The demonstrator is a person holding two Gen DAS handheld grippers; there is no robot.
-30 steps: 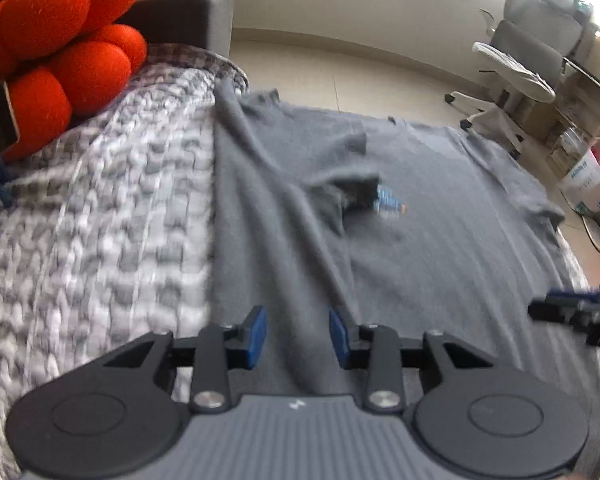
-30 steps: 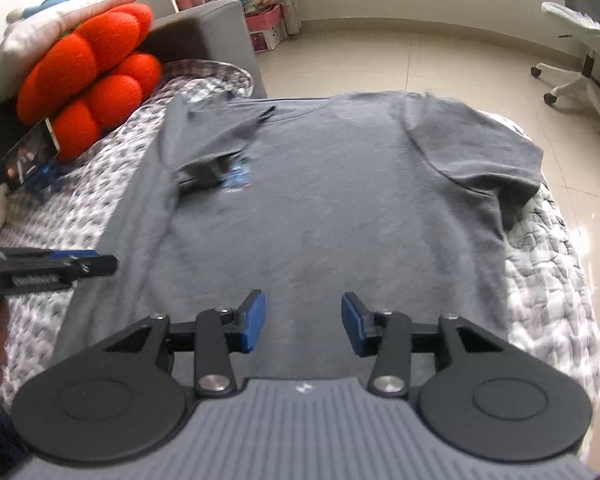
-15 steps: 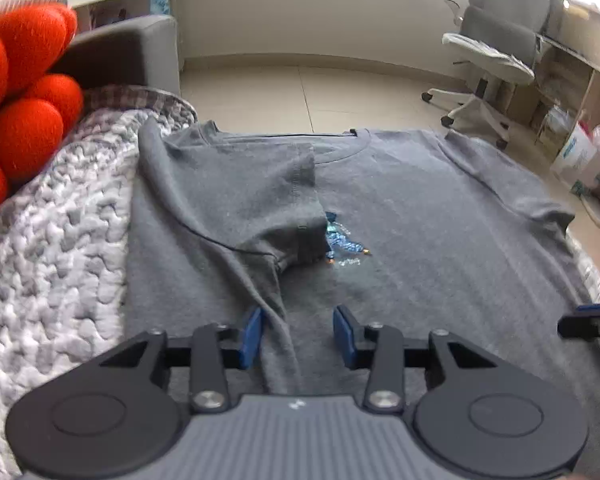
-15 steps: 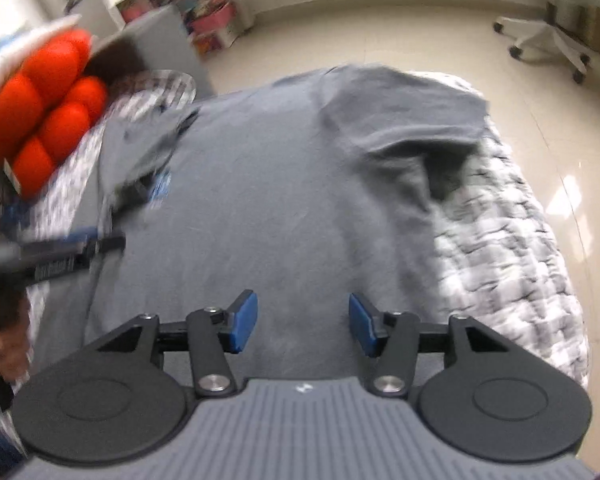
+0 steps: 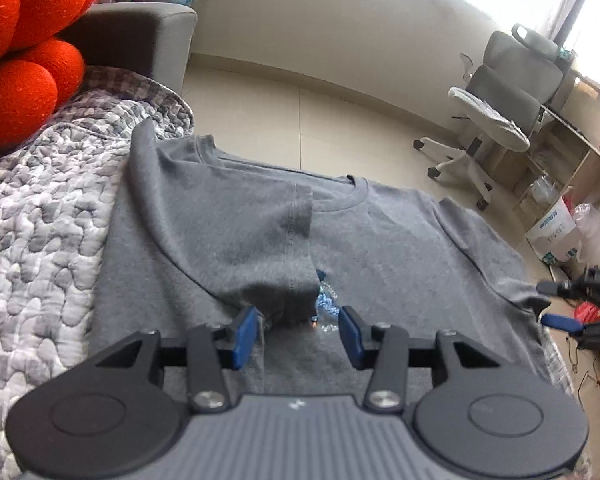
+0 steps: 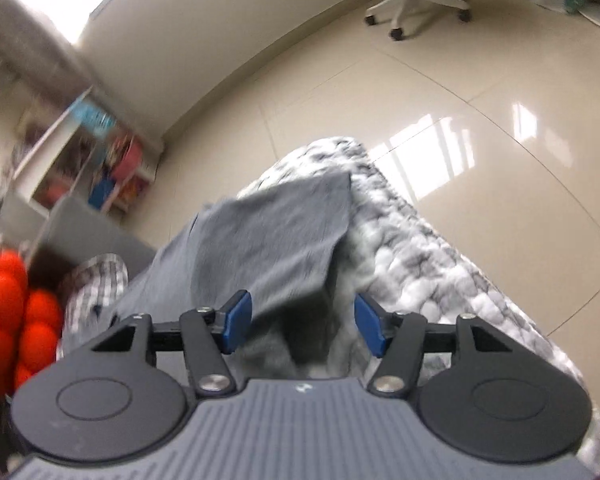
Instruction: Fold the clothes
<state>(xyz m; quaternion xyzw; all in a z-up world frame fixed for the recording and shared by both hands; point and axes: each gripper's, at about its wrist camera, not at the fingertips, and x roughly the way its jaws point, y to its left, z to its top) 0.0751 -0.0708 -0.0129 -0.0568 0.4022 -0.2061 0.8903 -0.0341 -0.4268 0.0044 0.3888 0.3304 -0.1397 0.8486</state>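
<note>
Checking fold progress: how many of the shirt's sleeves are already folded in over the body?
1. The left sleeve lies folded over the grey t-shirt, ahead of the open left gripper. The right sleeve is flat, unfolded, ahead of the open right gripper.

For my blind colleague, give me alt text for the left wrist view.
A grey T-shirt lies flat on a quilt, one sleeve folded inward, with the open left hand-held gripper just before that sleeve's cuff.

The folded sleeve (image 5: 236,240) partly covered the shirt's blue print (image 5: 326,304). The orange cushion (image 5: 20,48) was cut off at the frame's left edge. In the right wrist view, motion blur smeared the shelf (image 6: 96,160) contents beyond identification.
</note>
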